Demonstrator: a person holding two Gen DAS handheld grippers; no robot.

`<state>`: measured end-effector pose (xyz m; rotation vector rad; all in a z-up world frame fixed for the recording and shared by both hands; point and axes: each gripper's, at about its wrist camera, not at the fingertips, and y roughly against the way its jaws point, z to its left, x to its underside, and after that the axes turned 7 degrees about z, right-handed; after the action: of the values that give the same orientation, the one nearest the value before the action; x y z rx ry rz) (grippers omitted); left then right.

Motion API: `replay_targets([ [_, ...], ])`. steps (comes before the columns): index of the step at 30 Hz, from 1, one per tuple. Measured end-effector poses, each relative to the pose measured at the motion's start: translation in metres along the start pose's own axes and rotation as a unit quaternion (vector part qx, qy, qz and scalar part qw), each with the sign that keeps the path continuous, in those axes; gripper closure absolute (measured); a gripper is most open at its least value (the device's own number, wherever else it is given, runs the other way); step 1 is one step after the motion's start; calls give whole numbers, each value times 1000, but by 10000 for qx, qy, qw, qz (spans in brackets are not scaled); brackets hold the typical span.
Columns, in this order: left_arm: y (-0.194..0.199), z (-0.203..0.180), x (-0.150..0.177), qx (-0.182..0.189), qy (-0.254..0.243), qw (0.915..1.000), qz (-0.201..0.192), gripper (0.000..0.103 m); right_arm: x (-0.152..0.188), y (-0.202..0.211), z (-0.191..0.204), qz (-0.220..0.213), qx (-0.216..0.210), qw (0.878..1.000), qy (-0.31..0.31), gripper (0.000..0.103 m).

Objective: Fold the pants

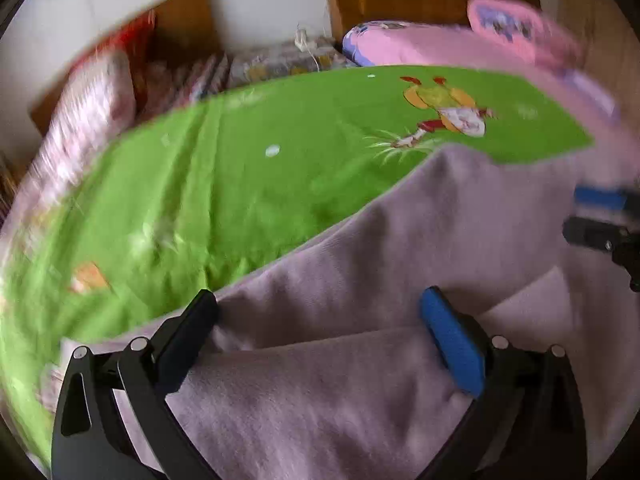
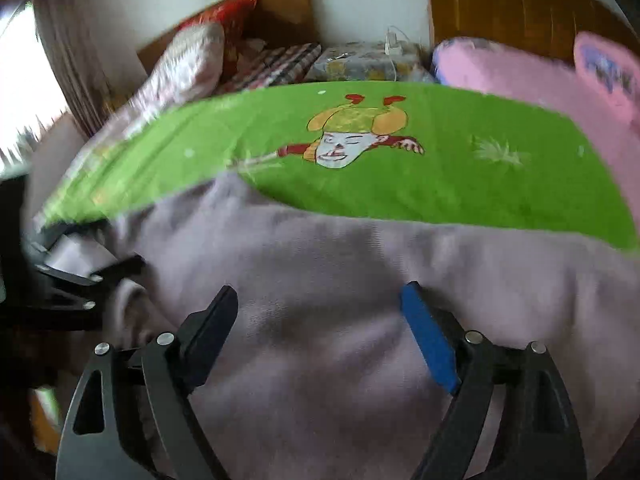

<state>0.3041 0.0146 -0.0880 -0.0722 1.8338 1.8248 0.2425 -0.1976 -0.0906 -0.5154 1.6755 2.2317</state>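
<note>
Pale lilac fleece pants (image 1: 360, 264) lie spread on a green cartoon-print bed sheet (image 1: 224, 168); in the right wrist view the pants (image 2: 340, 272) fill the lower half. My left gripper (image 1: 320, 304) is open just above the cloth, where a folded layer lies beneath it. My right gripper (image 2: 316, 300) is open over the flat pants, holding nothing. The right gripper also shows at the right edge of the left wrist view (image 1: 600, 216), and the left gripper at the left edge of the right wrist view (image 2: 80, 276). Both views are blurred by motion.
A pink pillow (image 1: 460, 44) and pink blanket lie at the bed's far right. A striped rolled quilt (image 1: 88, 104) lies at the far left by the wooden headboard (image 1: 184, 12). A bedside stand with a white charger (image 2: 394, 46) sits behind. A bright window (image 2: 24, 92) is at left.
</note>
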Motion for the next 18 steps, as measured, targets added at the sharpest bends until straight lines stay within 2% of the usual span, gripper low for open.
replay_targets([
  [2, -2, 6, -2, -32, 178, 9998, 40, 1, -1, 9, -10, -184, 145, 9994, -237, 21],
  [5, -1, 2, -1, -201, 115, 9997, 7, 1, -4, 20, -24, -437, 211, 9981, -378, 18],
  [7, -2, 0, -2, -256, 102, 9996, -12, 1, -10, 14, -38, -343, 503, 9968, -508, 17],
  [9, -2, 1, -3, -201, 148, 9997, 11, 1, -14, 4, -54, -220, 370, 9967, -683, 16],
  [11, -3, 4, 0, -206, 150, 9997, 13, 1, -18, 6, -57, -276, 290, 9962, -777, 17],
  [14, -4, 4, -1, -201, 155, 9997, 13, 1, -18, 14, -55, -577, 670, 9915, -951, 17],
  [18, -4, 5, -1, -200, 152, 9997, 15, 1, -14, 20, -37, -677, 428, 9947, -644, 17],
])
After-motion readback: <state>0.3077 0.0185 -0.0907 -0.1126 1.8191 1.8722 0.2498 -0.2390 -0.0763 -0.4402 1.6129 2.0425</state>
